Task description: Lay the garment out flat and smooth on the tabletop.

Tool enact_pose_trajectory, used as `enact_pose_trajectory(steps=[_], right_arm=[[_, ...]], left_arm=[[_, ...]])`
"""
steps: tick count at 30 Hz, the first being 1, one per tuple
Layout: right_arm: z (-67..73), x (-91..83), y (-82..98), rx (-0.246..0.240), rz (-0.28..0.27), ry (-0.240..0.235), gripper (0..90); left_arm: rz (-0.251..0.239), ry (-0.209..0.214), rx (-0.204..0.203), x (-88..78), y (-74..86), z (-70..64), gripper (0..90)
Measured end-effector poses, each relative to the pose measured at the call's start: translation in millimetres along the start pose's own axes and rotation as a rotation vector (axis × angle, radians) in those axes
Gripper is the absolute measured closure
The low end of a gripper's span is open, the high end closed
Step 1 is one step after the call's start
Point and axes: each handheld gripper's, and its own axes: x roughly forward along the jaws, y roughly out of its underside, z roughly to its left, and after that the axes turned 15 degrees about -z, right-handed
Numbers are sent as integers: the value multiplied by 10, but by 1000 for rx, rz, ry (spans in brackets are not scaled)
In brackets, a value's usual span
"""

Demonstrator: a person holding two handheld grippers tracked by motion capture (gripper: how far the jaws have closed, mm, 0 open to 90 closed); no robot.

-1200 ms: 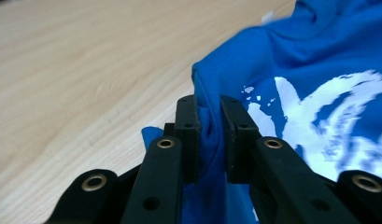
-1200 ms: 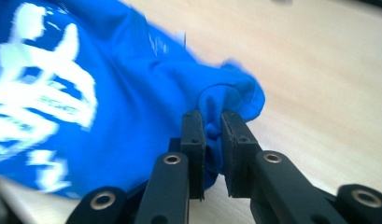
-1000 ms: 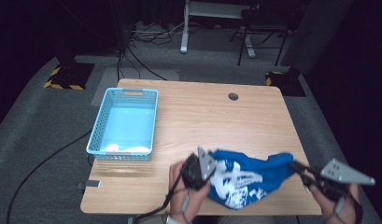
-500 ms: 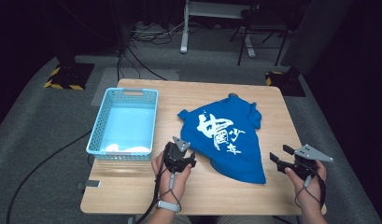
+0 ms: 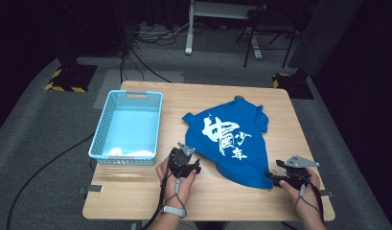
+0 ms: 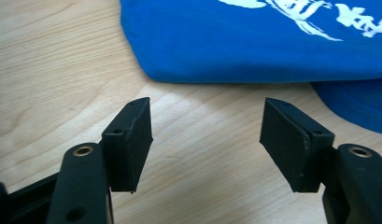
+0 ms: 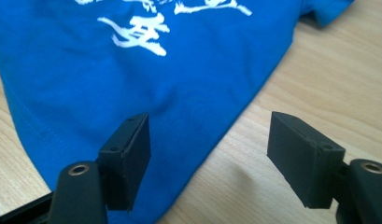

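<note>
A blue T-shirt (image 5: 232, 139) with white printed characters lies spread flat on the wooden table (image 5: 136, 196), its hem toward me. My left gripper (image 5: 186, 165) rests low at the shirt's near left corner. Its jaws have just been opening, with bare wood between them and the shirt's edge (image 6: 254, 51) lying just ahead of the left gripper (image 6: 205, 135). My right gripper (image 5: 275, 178) sits at the shirt's near right corner. Its jaws have also just been opening. In the right gripper view the shirt (image 7: 132, 79) passes under one jaw of the right gripper (image 7: 207, 149), unpinched.
A light blue plastic basket (image 5: 100, 139) stands at the table's left, with something white at its near end. The table's front edge runs just below both hands. Beyond the table are cables and metal frame legs on a grey floor.
A second ago both grippers held the shirt bunched above the front edge. It has since been flung out flat and let go. Both hands have sunk to the tabletop with jaws opened.
</note>
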Motion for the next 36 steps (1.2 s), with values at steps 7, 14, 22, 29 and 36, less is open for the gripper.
enact_pose_trajectory(steps=[7,14,22,29,36], right_arm=[[43,138,62,-9,42,-39,359],[90,186,-7,6,62,-143,824],[174,-65,-166,-30,14,-99,879],[70,-594,-285,-42,-56,-36,843],[-160,-770,-102,35,-56,59,407]], left_arm=[[41,4,-30,179,-20,76,302],[65,21,86,341,-57,72,826],[-40,81,132,21,-180,-70,900],[-87,87,106,-237,-205,-121,759],[-36,85,66,-50,-150,-165,554]])
